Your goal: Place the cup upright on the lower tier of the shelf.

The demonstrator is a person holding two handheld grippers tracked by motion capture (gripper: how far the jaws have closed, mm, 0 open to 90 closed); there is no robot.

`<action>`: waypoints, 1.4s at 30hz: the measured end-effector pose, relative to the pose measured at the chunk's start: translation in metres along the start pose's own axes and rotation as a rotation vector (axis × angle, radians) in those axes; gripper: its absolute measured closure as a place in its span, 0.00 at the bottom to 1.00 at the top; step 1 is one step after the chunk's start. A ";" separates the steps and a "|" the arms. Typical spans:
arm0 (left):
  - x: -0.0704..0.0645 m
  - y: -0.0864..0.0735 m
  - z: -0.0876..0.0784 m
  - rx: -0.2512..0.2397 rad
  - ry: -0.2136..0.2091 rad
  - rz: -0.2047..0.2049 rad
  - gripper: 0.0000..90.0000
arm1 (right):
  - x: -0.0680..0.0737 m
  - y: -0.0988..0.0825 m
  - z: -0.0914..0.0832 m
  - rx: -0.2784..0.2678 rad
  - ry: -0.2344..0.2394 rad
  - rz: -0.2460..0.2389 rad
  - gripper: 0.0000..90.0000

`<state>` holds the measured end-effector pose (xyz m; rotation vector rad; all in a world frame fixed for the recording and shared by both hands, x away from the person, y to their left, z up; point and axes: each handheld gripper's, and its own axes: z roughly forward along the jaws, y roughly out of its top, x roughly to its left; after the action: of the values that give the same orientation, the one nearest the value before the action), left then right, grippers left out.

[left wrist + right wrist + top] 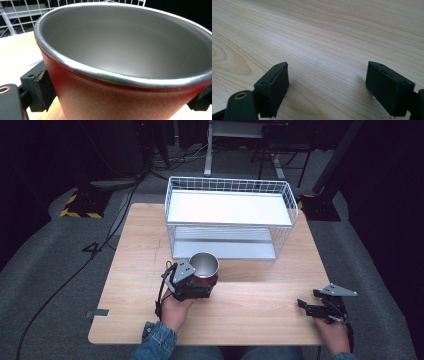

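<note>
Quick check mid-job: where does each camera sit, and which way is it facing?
High view: above the near edge, looking forward and down on the table and wire rack; both forearms show.
Left gripper view: on the left gripper, facing the red cup between its jaws.
Right gripper view: on the right gripper, facing bare wood.
Shared: cup, rack.

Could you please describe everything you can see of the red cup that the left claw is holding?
The cup has a red outer wall and a dull grey, metal-looking inside with a rolled silver rim, and it is empty. It stands upright, mouth up, near the middle of the wooden table, just in front of the white wire rack. The left claw is shut on it, a black pad pressing each side of its wall.
</note>
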<state>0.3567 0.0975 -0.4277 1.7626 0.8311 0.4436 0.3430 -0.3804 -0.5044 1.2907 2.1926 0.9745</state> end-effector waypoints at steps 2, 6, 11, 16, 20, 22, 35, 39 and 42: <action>0.001 0.003 0.002 0.001 -0.001 -0.003 0.07 | 0.000 0.000 0.000 0.000 0.000 0.000 0.21; 0.004 0.011 0.010 0.004 -0.011 -0.013 0.07 | 0.000 0.000 0.000 0.000 0.000 0.000 0.21; 0.007 0.019 0.023 0.008 -0.008 0.002 0.07 | 0.000 0.000 0.000 0.000 0.000 0.000 0.21; 0.007 0.023 0.034 -0.013 0.004 0.008 0.07 | 0.000 0.000 0.000 0.000 0.000 0.000 0.21; 0.009 0.028 0.045 -0.022 -0.007 -0.001 0.07 | 0.000 0.000 0.000 0.000 0.000 0.000 0.21; 0.010 0.031 0.051 -0.026 -0.006 -0.007 0.07 | 0.000 0.000 0.000 0.000 0.000 0.000 0.21; 0.011 0.039 0.088 -0.033 0.001 -0.033 0.07 | 0.000 0.000 0.000 0.000 0.003 -0.001 0.21; 0.012 0.039 0.098 -0.026 0.017 -0.031 0.07 | 0.000 0.000 0.000 -0.002 0.010 -0.008 0.21; 0.011 0.037 0.105 -0.019 0.054 -0.016 0.07 | 0.000 0.000 0.000 -0.001 0.011 -0.009 0.21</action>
<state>0.4448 0.0285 -0.4303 1.7314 0.8756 0.4891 0.3429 -0.3801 -0.5045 1.2765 2.2040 0.9821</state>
